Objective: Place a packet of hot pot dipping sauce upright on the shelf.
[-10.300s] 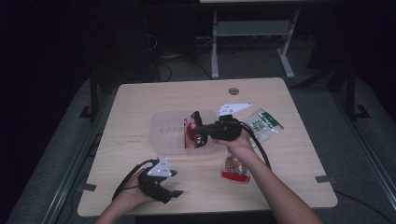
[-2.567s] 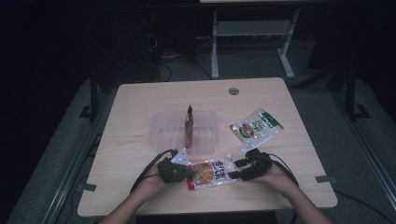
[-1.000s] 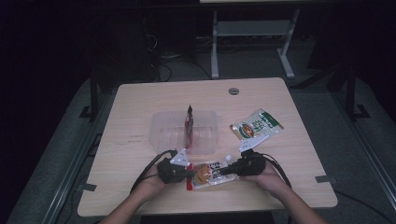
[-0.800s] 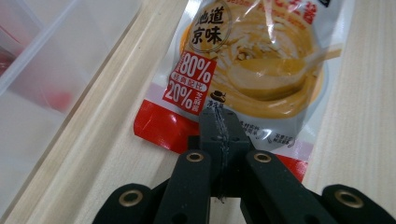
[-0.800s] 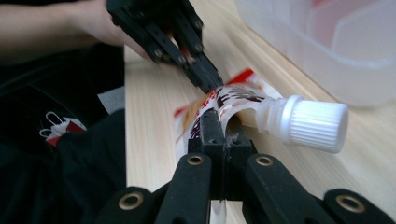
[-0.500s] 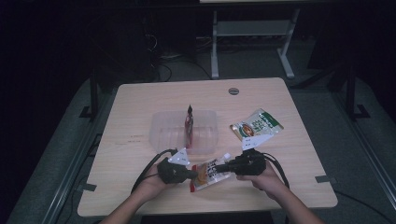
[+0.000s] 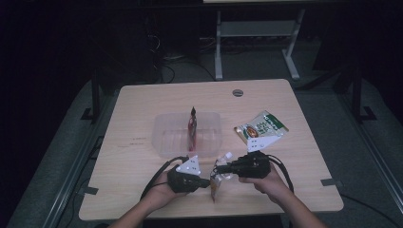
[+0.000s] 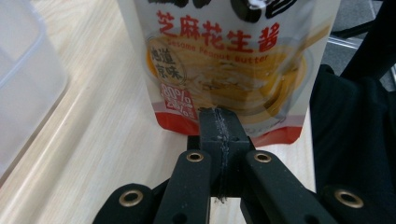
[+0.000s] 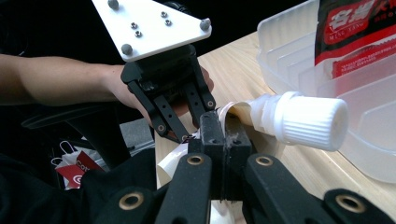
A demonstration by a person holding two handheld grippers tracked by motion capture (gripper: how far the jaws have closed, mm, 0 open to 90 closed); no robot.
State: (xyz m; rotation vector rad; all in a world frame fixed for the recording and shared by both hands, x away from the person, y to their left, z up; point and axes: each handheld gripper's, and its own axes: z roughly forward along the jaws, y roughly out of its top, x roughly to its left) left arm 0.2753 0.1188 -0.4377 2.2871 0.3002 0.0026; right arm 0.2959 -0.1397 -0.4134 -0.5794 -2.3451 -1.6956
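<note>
At the 6 o'clock edge of the worktop [image 7: 142,142] we've got the spouted sauce pouch [image 7: 217,176] pinched from both ends and lifted up off the wood. The left gripper [image 7: 207,182] has its fingers clamped tight on the bottom seam of the pouch, which you can see really well in the left gripper view, where the red-trimmed edge sits right in the bite. The right gripper [image 7: 219,167] is closed on the top end, just next to the white screw cap [image 9: 310,120], so both sets of fingers are squeezed narrow on the thing itself.

Progress-wise, we'd say we're partway. One red packet [image 7: 192,129] already stands upright in the slotted clear bin [image 7: 164,137], which sits just past the pouch toward 12 o'clock. The pouch we're holding looks like number two, turned up on edge, ready to slot in but not yet over the bin. The green snack bag [image 7: 261,127] lies flat on the worktop at about 2 o'clock from our hands, untouched, so that one probably comes after.

So by our guess: one in, one in the air, one left to go. The next bit is carrying the pouch over and dropping it into a free slot.
</note>
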